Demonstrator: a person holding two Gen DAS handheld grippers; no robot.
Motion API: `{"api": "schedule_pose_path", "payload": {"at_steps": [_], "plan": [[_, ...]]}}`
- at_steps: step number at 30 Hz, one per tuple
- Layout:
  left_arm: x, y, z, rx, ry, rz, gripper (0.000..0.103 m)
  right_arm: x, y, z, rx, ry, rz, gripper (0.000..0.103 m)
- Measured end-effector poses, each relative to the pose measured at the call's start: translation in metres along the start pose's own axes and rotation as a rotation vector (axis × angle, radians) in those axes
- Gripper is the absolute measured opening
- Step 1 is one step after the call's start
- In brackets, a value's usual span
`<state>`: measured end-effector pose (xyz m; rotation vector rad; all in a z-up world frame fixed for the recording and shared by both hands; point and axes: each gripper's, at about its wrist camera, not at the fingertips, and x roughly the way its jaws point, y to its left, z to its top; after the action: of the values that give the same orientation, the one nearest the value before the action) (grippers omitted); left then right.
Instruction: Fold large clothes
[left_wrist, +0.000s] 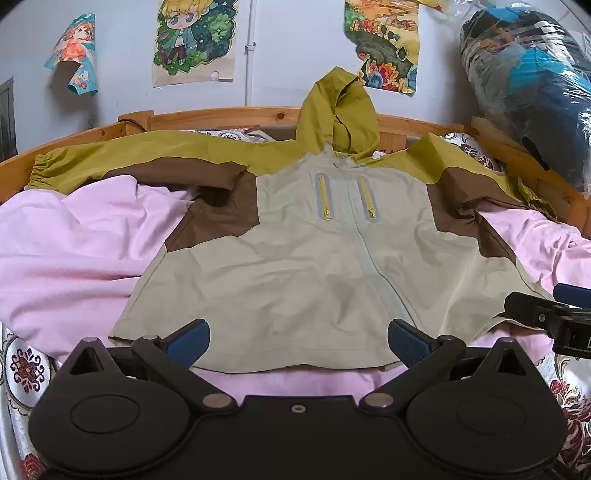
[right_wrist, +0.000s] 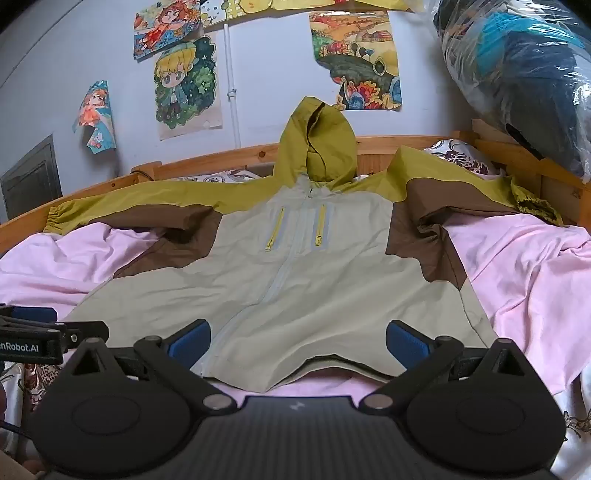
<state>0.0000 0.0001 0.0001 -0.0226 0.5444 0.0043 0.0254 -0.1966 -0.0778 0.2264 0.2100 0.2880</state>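
A hooded jacket (left_wrist: 295, 258) lies face up and spread flat on a pink sheet (left_wrist: 66, 251), beige body, brown and olive sleeves stretched to both sides, hood (left_wrist: 340, 110) propped against the wooden bed rail. It also shows in the right wrist view (right_wrist: 295, 280). My left gripper (left_wrist: 298, 341) is open and empty, just above the jacket's bottom hem at its left half. My right gripper (right_wrist: 298, 341) is open and empty over the hem's right half. The right gripper's tip shows at the left view's right edge (left_wrist: 546, 314).
A wooden bed rail (left_wrist: 221, 114) runs along the far side below a wall with posters. A large plastic-wrapped bundle (left_wrist: 528, 81) sits at the back right. A patterned white bedcover (left_wrist: 26, 369) shows at the near corners.
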Motion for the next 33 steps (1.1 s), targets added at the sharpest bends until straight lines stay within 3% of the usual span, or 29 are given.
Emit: {"api": "schedule_pose_path", "payload": {"at_steps": [33], "plan": [[0.0023, 0.0041, -0.0022, -0.002, 0.009, -0.006, 0.102, 0.0026, -0.0015, -0.005, 0.002, 0.008, -0.006, 0.103]]}}
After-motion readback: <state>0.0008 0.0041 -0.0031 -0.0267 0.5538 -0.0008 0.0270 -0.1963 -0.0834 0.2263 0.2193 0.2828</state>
